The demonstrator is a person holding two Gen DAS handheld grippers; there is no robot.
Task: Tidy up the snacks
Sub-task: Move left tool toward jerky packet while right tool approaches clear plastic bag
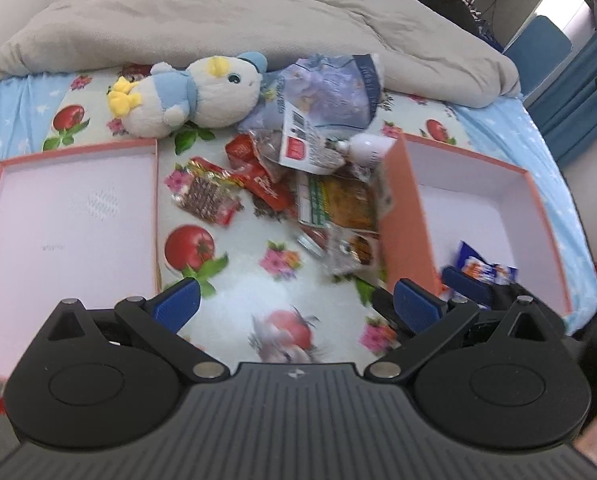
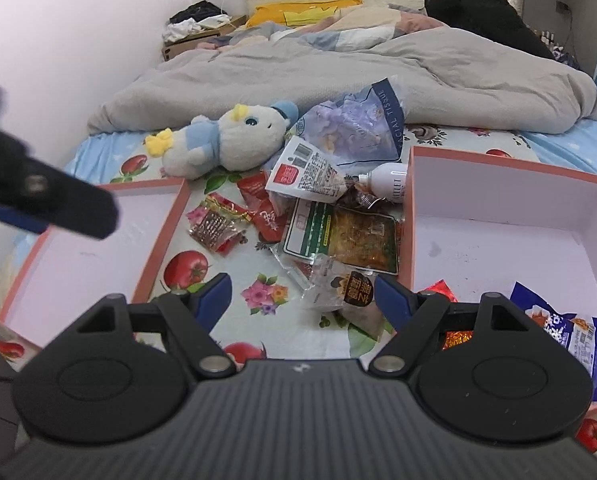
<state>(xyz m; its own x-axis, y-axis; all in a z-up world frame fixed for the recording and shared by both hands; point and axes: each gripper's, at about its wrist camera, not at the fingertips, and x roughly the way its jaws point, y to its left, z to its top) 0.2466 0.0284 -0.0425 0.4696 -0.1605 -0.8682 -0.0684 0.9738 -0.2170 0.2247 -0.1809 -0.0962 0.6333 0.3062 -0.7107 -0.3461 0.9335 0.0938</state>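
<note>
A heap of snack packets lies on the flowered sheet between two pink boxes: a red windowed packet (image 2: 218,228), a large green and orange packet (image 2: 346,236), a white packet with a red label (image 2: 306,176) and a small clear packet (image 2: 338,284). The right box (image 2: 498,164) holds a blue and white packet (image 2: 562,328) and a red one (image 2: 438,292). The left box (image 2: 146,240) holds nothing. My right gripper (image 2: 302,296) stands open just before the clear packet. My left gripper (image 1: 296,304) is open above bare sheet, its jaws holding nothing.
A blue and white plush toy (image 2: 222,140), a tissue pack (image 2: 354,128) and a white bottle (image 2: 386,182) lie behind the snacks. A grey duvet (image 2: 338,72) covers the far half of the bed. The wall runs along the left.
</note>
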